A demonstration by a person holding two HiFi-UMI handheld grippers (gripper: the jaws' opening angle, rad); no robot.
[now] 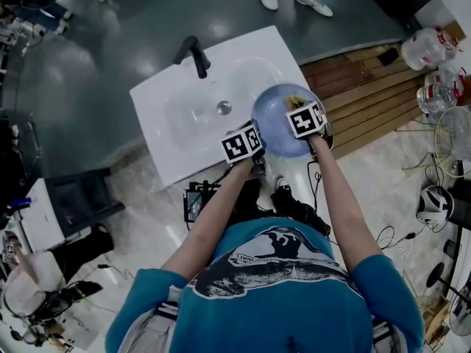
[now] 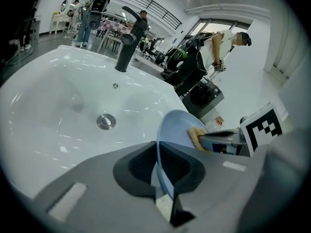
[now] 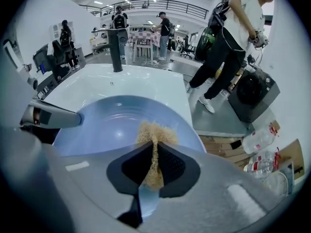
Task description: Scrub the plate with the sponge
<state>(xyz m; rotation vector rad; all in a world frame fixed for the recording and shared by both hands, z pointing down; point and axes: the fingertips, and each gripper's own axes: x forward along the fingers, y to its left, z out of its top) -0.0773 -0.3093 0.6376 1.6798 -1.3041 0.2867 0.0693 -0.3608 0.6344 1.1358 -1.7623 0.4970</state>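
A light blue plate [image 1: 278,118] is held over the right edge of the white sink [image 1: 176,116]. My left gripper [image 1: 250,147] is shut on the plate's near rim; in the left gripper view the plate [image 2: 177,130] stands edge-on between the jaws. My right gripper [image 1: 298,109] is shut on a tan sponge [image 3: 154,136], which presses on the plate's face [image 3: 112,120]. In the left gripper view the sponge [image 2: 196,136] shows against the plate's far side.
A black faucet [image 1: 196,54] stands at the sink's far edge, with the drain [image 1: 224,107] in the basin's middle. Wooden slats [image 1: 368,94] and plastic bottles [image 1: 434,50] lie to the right. A person [image 3: 233,38] stands beyond the sink; cables lie on the floor.
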